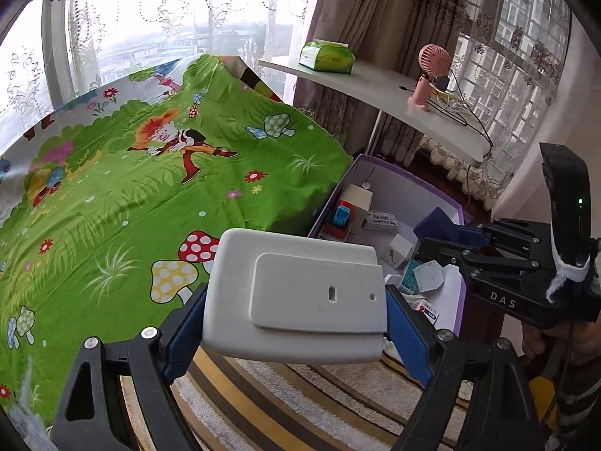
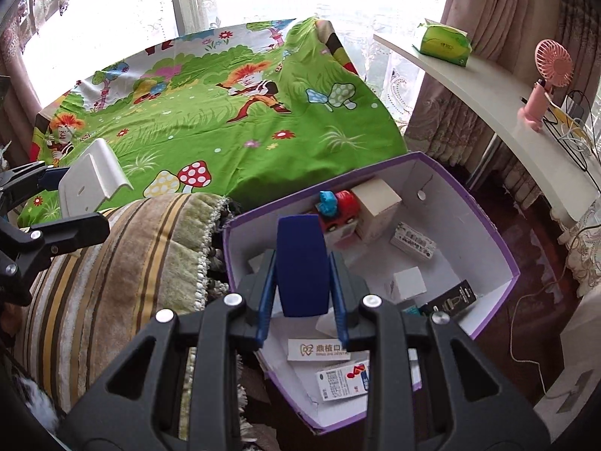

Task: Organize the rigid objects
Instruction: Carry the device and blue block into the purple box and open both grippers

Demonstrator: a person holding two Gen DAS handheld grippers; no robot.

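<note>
White plate rides pinched flat between the left gripper's widely spread pads, over the striped rug, left of the box. It looks stiff, light plastic, smooth and likely slippery; the side edges are the sensible hold. The right gripper clamps a blue block above the box's near half, jaws narrow. The box already holds a toy car and cartons. What the plate actually is, I can't tell; its underside is hidden.
</note>
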